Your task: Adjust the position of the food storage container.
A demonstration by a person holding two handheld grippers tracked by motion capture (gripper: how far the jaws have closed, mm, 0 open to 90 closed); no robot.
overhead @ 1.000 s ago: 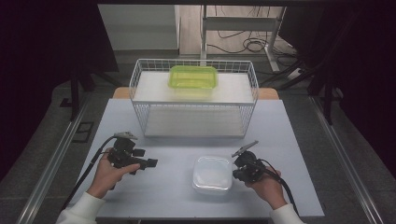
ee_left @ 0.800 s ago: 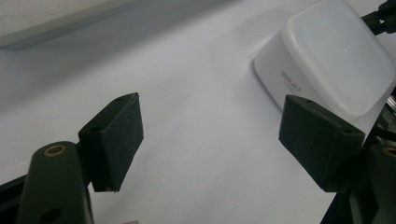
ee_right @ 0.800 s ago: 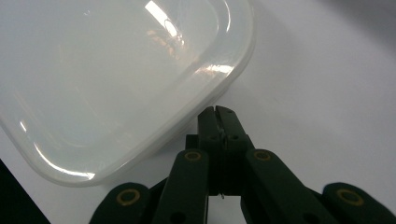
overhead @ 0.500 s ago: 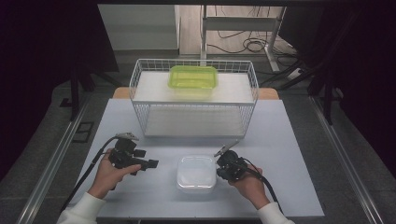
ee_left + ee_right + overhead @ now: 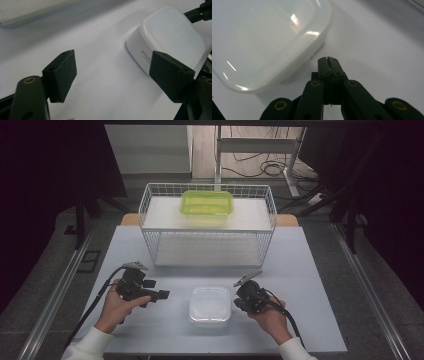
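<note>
Between the two hand-held grippers, one white lidded container (image 5: 210, 305) is sitting on the tabletop (image 5: 310, 285). Left hand-held gripper (image 5: 112, 75) is standing spread, empty; right hand-held gripper (image 5: 328, 62) is staying pressed together just beside the container's wall. Risk: closed jaws nudging it may be sliding it away. Beyond: one wire basket (image 5: 150, 210), one green container (image 5: 206, 202).

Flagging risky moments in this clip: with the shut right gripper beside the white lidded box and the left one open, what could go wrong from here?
1. The right gripper is shut, with its tips beside the white box; a nudge may skid or turn the box on the smooth table rather than steer it.
2. The left gripper stands open and apart from the box, so nothing braces that side.
3. The closed lid offers little edge, so a later pinch there may slip.
</note>
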